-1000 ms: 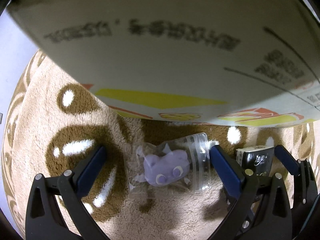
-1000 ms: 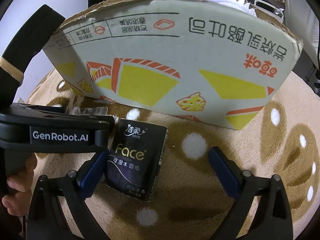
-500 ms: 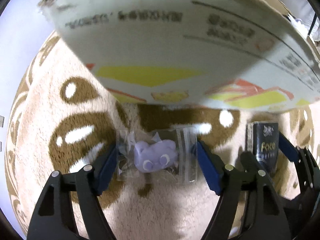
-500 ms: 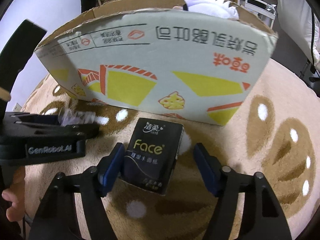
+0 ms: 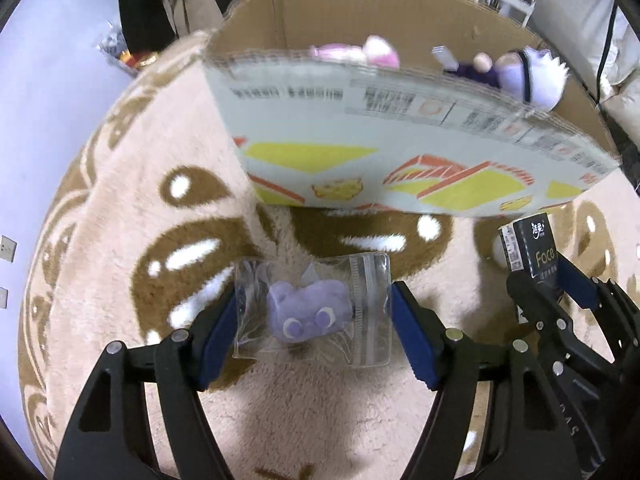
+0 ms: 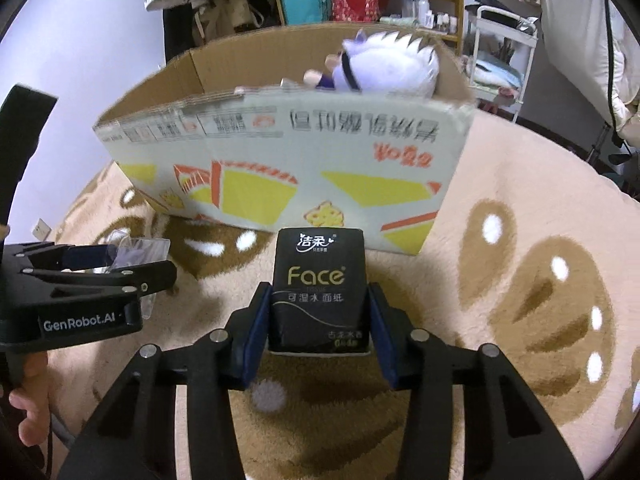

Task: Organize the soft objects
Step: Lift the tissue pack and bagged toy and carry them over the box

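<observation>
Both grippers loaded, near side of the cardboard box point(image 6: 280, 168), which stands on a beige and brown patterned rug point(image 6: 520, 240). Left gripper point(image 5: 312, 316): jaws roughly half open, blue pads pressed on the two side edges of a clear zip bag point(image 5: 360, 304) with a small purple plush point(image 5: 308, 312) inside; the bag hangs flat between them. Right gripper point(image 6: 318, 320): jaws drawn in as far as the load allows, pads clamped on both long sides of a black tissue pack point(image 6: 320, 292), held upright with its label toward the camera. Judged step: carry both items up over the near wall of the box and set them inside, where a white-haired doll point(image 6: 384, 64) and a pink plush point(image 5: 360, 50) already lie. To do it well: lift high enough to clear the rim before moving forward, since the wall is tall and close to both loads; keep the bag level, as the hold is only on thin film edges and could slip; aim for the open stretch between the two toys, and let go low inside, not from above. Hard to read: the box floor is hidden behind the near wall, so free space inside is a guess; the toys inside are blurred; whether either item has left the rug cannot be told for certain; only fingertips of the person's left hand point(image 6: 24, 412) show at the frame edge.
</observation>
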Available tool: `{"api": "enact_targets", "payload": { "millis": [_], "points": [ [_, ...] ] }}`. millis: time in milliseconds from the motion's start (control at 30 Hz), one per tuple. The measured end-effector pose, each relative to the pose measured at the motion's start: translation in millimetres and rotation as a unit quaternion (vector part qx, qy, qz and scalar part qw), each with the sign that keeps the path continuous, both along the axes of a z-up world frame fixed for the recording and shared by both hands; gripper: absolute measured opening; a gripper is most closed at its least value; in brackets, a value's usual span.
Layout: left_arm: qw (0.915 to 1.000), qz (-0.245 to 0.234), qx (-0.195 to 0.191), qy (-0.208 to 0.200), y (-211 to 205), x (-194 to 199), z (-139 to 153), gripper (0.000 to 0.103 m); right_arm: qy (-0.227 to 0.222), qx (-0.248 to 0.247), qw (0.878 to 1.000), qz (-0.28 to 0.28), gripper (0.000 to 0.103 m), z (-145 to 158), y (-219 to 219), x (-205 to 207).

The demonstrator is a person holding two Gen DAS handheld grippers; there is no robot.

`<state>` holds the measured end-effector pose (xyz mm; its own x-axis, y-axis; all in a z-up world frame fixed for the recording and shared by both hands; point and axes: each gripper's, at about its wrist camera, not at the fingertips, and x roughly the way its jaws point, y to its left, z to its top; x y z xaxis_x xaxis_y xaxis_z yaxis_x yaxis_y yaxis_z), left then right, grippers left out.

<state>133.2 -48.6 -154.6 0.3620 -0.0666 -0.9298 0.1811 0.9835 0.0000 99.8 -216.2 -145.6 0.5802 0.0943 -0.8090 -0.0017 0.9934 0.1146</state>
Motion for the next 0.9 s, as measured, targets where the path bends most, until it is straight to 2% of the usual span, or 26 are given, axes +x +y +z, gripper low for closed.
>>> {"api": "enact_targets", "payload": {
  "millis": [200, 333, 367, 567, 667, 800, 900],
  "points": [
    [0.9976, 0.005, -0.004, -0.069, 22, -22, 38, 0.073, -0.040, -0.006, 0.999, -0.010, 0.049, 27, -2, -16],
    [0.9902, 0.013, -0.007, -0.139, 25, -33, 71, 0.073, -0.075, -0.011, 0.997, -0.017, 0.049, 47, -2, -24],
    [0.9885, 0.015, -0.009, -0.150, 19, -25, 76, 0.073, -0.084, -0.012, 0.996, -0.018, 0.049, 51, -1, -26],
    [0.9701, 0.030, -0.009, -0.241, 18, -35, 124, 0.073, -0.143, -0.016, 0.989, -0.042, 0.049, 81, -3, -39],
    [0.9595, 0.034, -0.004, -0.280, 21, -42, 138, 0.073, -0.165, -0.020, 0.985, -0.043, 0.049, 94, -4, -41],
    [0.9478, 0.037, 0.001, -0.317, 20, -47, 154, 0.073, -0.192, -0.018, 0.980, -0.040, 0.049, 110, -8, -43],
    [0.9435, 0.036, -0.003, -0.329, 20, -46, 164, 0.073, -0.205, -0.019, 0.978, -0.037, 0.049, 117, -9, -41]
  ]
}}
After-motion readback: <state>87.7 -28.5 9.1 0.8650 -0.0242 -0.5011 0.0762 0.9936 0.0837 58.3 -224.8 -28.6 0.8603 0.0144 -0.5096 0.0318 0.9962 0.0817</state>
